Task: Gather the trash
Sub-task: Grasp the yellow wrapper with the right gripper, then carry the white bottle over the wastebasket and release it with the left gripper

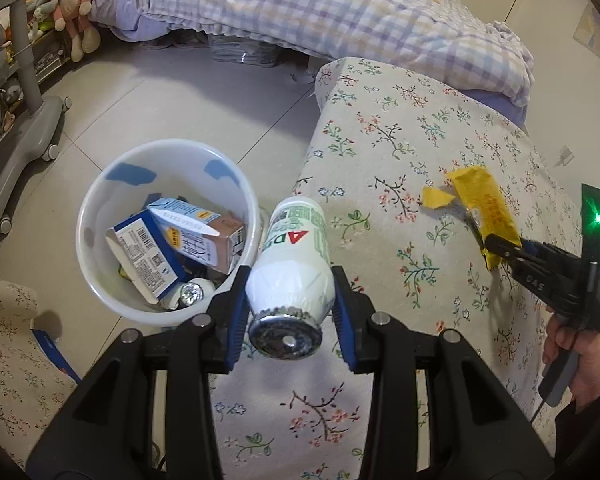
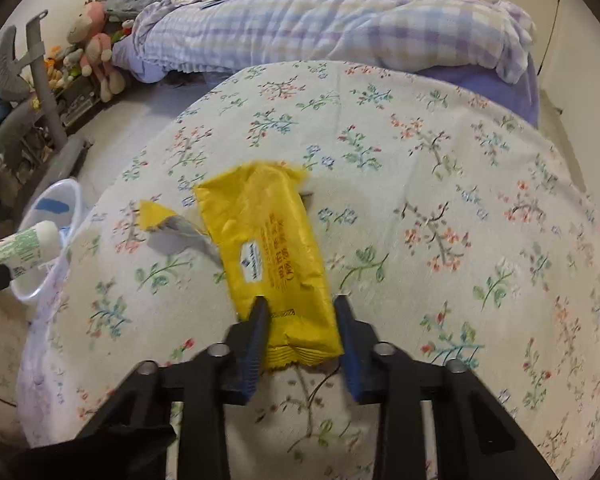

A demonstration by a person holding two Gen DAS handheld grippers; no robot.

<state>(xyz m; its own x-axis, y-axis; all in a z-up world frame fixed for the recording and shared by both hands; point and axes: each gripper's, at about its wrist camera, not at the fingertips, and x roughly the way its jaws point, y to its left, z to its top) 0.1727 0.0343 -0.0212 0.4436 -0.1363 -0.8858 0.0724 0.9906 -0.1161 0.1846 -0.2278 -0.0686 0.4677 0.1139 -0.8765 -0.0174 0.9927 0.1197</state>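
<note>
left claw [image 1: 288, 300]: pinching bottle [image 1: 296, 256] beside bin [image 1: 100, 200], light, rigid | right claw [image 2: 300, 336]: straddling wrapper [image 2: 268, 252], grip unclear; thin, crinkly, slippery; take near end

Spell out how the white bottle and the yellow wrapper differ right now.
The white bottle is a rigid cylinder with green print and a foil cap; the yellow wrapper is a flat, crinkled packet. The bottle is lifted off the cloth, clamped in the left gripper beside the bin; the wrapper lies on the floral cloth, its near end between the right gripper fingers. Neither is in the bin yet.
</note>
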